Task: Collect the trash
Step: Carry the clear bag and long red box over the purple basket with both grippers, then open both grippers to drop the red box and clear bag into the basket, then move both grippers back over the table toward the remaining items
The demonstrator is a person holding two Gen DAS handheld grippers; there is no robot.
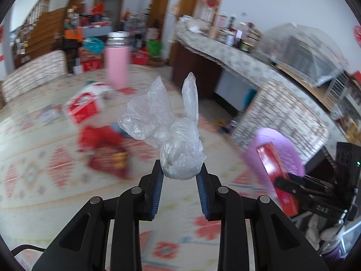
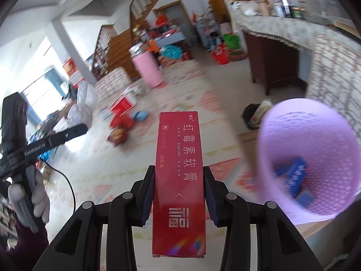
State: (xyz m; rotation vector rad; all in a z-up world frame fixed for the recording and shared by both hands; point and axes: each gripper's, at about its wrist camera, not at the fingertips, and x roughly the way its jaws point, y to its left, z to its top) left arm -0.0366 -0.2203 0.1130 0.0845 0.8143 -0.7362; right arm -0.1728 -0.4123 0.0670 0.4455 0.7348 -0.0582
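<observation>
Clear plastic bag point(image 1: 178, 144): your left gripper point(image 1: 180, 176) has its jaws closed on the knotted bundle, left of the purple basket point(image 2: 309, 158); keep that squeeze so the slack film doesn't slip.
Table point(image 1: 67, 192): patterned cloth with a red-and-white carton point(image 1: 84, 106), red wrappers point(image 1: 103, 149) and a pink flask point(image 1: 117, 67) well left of the basket; carry above them.
Red box point(image 2: 180, 180): your right gripper point(image 2: 179, 194) clamps it lengthwise, just left of the basket; it looks rigid, so tip it in end first.
Purple basket: mouth open toward you, blue packs point(image 2: 293, 176) inside; clear the near rim before you let go.
Open room: a chair back point(image 2: 334, 72) stands behind the basket, so approach from the table side.
</observation>
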